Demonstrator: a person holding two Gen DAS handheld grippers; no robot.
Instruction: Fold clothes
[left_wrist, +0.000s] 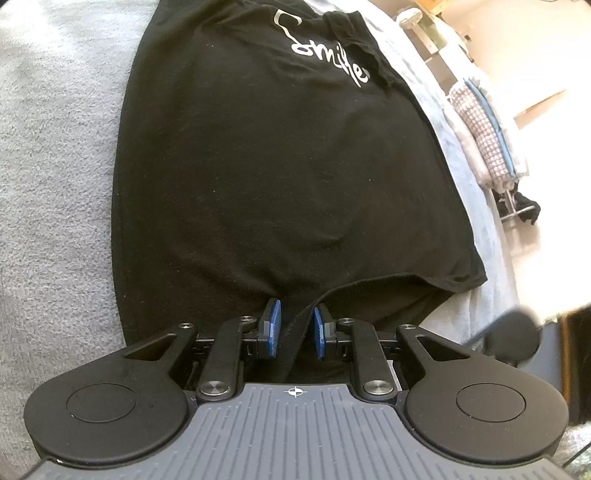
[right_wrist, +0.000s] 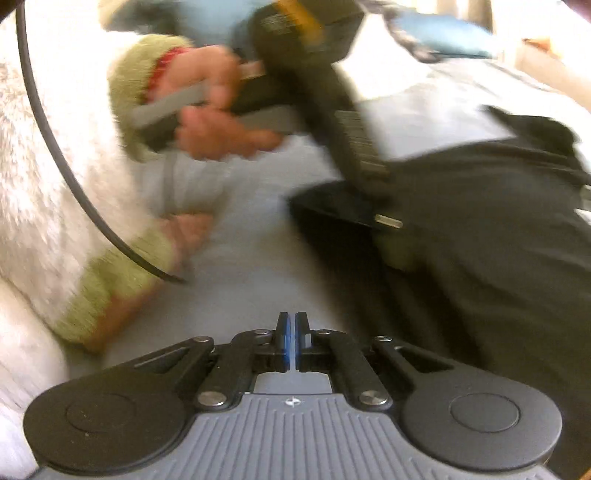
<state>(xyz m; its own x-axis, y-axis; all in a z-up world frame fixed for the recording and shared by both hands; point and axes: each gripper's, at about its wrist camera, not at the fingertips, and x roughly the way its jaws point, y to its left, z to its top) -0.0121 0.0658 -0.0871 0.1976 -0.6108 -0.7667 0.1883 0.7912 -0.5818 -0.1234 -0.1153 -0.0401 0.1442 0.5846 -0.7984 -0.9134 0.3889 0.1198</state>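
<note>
A black T-shirt (left_wrist: 258, 166) with white lettering lies flat on the bed, sleeves folded in. In the left wrist view my left gripper (left_wrist: 297, 325) sits at its near hem, blue pads pinching a raised strip of the black cloth. The right wrist view is blurred by motion. There my right gripper (right_wrist: 293, 332) is shut with nothing between its pads, over pale bedding just left of the T-shirt (right_wrist: 480, 240). A hand (right_wrist: 214, 110) in a green-cuffed fluffy sleeve holds the left gripper's body (right_wrist: 332, 92) above the shirt's edge.
A grey fleece blanket (left_wrist: 55, 184) lies left of the shirt and a pale blue sheet (left_wrist: 476, 206) along its right side. Past the bed's edge stands a rack with checked cloth (left_wrist: 480, 140). A black cable (right_wrist: 55, 147) crosses the white sleeve.
</note>
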